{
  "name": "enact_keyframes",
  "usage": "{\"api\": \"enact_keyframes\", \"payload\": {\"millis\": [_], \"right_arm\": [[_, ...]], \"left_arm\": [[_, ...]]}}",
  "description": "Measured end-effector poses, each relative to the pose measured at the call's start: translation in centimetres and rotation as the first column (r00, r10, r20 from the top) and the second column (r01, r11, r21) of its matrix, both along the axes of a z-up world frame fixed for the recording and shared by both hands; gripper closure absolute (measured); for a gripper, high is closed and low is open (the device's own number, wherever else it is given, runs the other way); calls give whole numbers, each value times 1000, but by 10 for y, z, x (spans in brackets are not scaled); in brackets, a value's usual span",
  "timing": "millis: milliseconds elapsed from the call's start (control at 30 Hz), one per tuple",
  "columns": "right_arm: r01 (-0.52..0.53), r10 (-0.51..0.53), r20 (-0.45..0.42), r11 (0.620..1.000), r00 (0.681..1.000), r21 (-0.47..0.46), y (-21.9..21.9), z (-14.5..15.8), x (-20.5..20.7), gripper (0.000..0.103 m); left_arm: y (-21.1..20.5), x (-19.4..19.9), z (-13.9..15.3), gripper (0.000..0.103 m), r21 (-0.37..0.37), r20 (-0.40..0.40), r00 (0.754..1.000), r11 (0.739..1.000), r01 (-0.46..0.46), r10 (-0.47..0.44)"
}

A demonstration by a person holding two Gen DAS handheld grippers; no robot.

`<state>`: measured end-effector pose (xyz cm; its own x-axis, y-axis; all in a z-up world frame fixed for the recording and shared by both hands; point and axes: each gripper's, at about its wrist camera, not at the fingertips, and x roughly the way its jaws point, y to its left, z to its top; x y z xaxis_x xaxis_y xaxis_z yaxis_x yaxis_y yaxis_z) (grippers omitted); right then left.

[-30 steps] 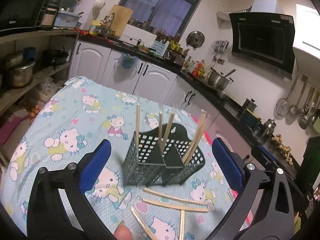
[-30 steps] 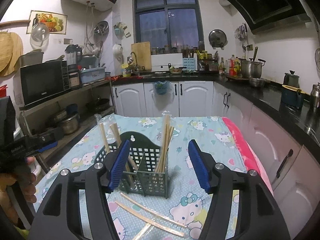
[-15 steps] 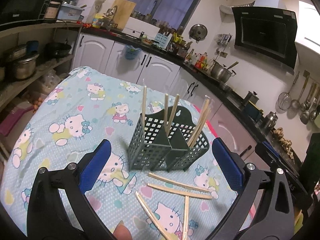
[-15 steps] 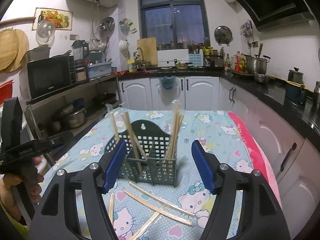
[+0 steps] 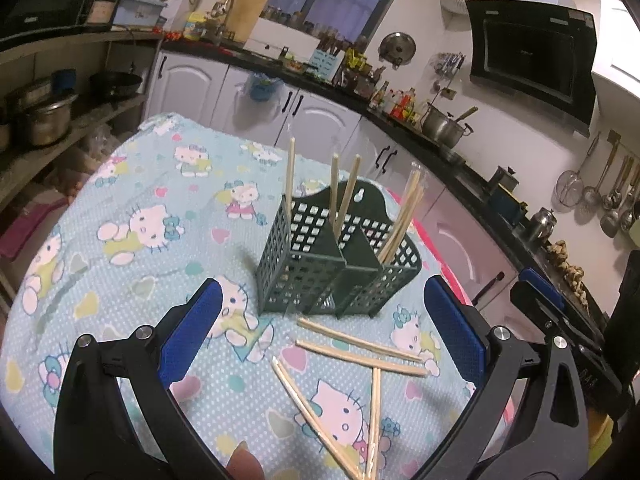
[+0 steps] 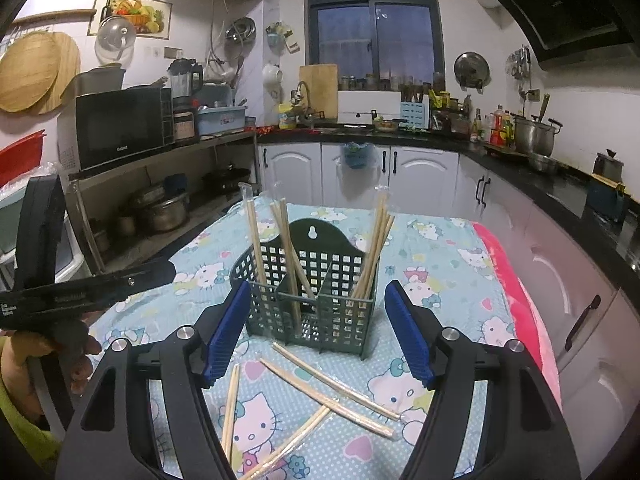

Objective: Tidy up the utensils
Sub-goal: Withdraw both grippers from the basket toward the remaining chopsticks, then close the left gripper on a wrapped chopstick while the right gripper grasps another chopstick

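— Two grippers, both with nothing between their blue pads. How do the jaws stand?

— The left gripper (image 5: 320, 322) is spread wide. The right gripper (image 6: 318, 332) is also apart, its jaws having just been opening, and it holds nothing.

— Where is the dark green plastic lattice utensil caddy (image 5: 336, 264) relative to them?

— Straight ahead of both, just beyond the fingertips, standing upright on the pale blue cartoon-cat tablecloth (image 5: 132, 240). From the right wrist camera the caddy (image 6: 312, 292) sits framed between the two pads, a little further off than their tips, touching neither.

— And the chopsticks?

— Several pale wooden chopsticks stand in the caddy (image 6: 372, 248), leaning: one in the compartment on the left gripper's side, two in the middle, a bundle in the compartment on the right gripper's side. The loose wooden chopsticks (image 5: 360, 350) lie scattered on the cloth between the caddy and the grippers, crossing one another, below and slightly nearer than the pads. In the right view the loose ones (image 6: 332, 388) lie between the two fingers, under them, not touched.

— Anything else?

— The person's left hand (image 6: 44, 364) grips the left tool's handle, beside the right gripper.
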<state>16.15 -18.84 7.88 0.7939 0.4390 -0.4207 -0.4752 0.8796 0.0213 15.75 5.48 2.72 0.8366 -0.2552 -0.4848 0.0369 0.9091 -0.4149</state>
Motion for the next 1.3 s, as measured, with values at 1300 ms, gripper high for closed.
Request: {"api": "enact_keyframes", "payload": {"millis": [1300], "right_arm": [[105,-138,-226,983,964,-151,-73,-101,27,37]], "left_arm": [[-55,34,-96,21,-81,-292,937,981,174,-190]]}}
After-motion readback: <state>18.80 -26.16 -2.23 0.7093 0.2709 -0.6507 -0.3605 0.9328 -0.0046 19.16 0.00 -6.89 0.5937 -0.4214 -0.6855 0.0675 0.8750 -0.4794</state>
